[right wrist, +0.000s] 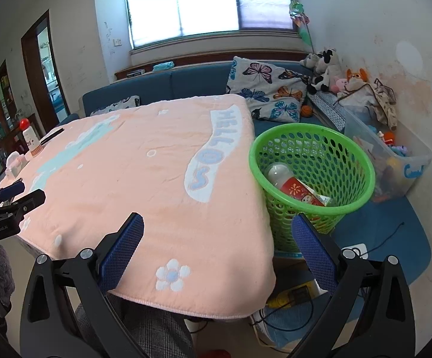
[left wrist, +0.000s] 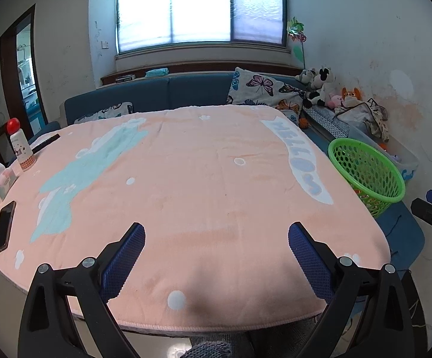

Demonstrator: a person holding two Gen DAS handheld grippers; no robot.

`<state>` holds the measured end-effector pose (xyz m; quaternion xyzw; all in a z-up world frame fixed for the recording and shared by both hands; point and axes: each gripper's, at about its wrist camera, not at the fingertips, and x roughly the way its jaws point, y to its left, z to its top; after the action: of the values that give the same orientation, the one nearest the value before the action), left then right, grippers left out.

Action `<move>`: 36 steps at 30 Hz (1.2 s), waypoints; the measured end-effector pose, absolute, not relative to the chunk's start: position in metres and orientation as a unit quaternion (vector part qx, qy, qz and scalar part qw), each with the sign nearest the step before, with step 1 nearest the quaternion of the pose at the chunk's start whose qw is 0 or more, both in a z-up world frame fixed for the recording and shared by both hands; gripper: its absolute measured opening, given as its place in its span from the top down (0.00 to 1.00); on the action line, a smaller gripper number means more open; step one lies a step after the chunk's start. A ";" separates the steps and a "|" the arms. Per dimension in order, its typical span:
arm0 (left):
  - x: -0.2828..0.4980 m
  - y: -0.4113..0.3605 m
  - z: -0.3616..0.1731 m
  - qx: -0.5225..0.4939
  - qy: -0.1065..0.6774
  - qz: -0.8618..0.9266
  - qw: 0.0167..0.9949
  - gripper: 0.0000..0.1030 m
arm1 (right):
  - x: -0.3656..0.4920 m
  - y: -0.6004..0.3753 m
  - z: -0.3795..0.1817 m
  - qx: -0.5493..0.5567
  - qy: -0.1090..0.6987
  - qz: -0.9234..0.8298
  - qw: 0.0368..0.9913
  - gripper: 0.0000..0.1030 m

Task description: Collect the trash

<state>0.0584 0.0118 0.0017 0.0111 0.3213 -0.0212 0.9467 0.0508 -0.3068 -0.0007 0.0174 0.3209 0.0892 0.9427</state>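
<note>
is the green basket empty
No, in the right wrist view the green basket holds a clear plastic bottle with a red label lying inside it.

Bright window [left wrist: 201, 6] above a blue sofa [left wrist: 168, 92] — scuffed white walls [left wrist: 365, 29].

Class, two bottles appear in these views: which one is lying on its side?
The clear bottle with the red label, lying inside the green basket. The white bottle with the red cap stands upright on the table.
</note>
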 end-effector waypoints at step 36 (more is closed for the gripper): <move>0.047 0.002 0.005 0.005 0.318 -0.034 0.948 0.09 | 0.036 -0.302 0.000 0.004 0.313 0.097 0.945 0.04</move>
<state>0.0472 0.0024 0.0055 0.0047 0.3178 -0.0340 0.9476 0.0359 -0.3022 -0.0004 0.0037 0.3134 0.0970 0.9446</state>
